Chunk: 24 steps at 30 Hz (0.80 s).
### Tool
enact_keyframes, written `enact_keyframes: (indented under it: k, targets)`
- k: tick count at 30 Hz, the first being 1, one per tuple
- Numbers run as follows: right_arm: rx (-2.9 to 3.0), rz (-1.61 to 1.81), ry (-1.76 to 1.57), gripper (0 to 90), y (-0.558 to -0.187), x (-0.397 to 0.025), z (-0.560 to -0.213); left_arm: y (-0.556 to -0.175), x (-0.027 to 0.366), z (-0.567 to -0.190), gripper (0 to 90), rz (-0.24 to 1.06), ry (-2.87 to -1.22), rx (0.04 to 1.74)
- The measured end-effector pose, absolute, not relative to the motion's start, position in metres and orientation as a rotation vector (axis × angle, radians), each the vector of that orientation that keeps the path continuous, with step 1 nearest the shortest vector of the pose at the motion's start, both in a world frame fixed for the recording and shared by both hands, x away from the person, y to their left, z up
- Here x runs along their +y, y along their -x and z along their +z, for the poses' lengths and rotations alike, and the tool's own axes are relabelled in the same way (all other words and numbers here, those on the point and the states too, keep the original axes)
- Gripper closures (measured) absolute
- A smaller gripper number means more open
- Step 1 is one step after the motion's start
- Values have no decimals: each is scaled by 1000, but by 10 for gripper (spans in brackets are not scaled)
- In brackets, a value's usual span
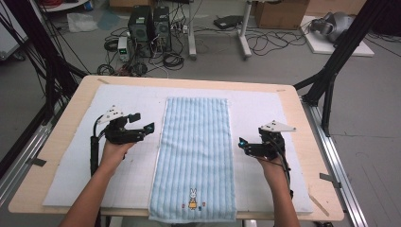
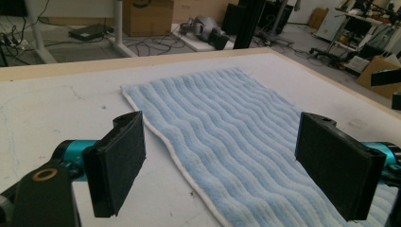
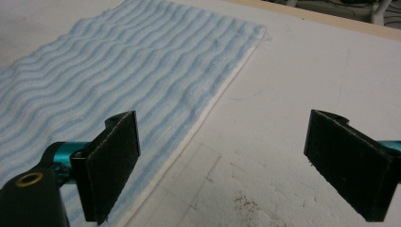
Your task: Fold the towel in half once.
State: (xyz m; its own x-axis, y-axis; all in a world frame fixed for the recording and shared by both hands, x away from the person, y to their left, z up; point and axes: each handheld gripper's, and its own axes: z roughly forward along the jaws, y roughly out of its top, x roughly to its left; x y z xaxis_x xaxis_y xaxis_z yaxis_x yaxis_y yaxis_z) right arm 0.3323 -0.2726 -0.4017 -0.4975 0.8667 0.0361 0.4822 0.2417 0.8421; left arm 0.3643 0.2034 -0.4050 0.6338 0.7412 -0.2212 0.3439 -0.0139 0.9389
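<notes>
A light blue striped towel lies flat and lengthwise on the middle of the mat, its rabbit picture at the near end, which hangs slightly over the table edge. My left gripper hovers open just left of the towel's long edge, jaws pointing toward it. In the left gripper view the jaws stand wide apart over the towel and its white hem. My right gripper is open just right of the towel. Its jaws straddle the towel's right edge, with nothing between them.
A white padded mat covers the wooden table. Black frame posts stand at the table's far left and right. Computer towers, cables and boxes sit on the floor beyond the far edge.
</notes>
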Motion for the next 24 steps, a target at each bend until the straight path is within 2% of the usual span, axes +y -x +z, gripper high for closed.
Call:
enact_keyframes:
  k: [17,24]
  targets:
    - [2088,1217,-1268,105,-370,-272,-388,-402,190,-408,177,372,-1641,937]
    - [2127,1187,-1282,106,-385,-269,-397,-421,181,-417,233,357,-1692,960]
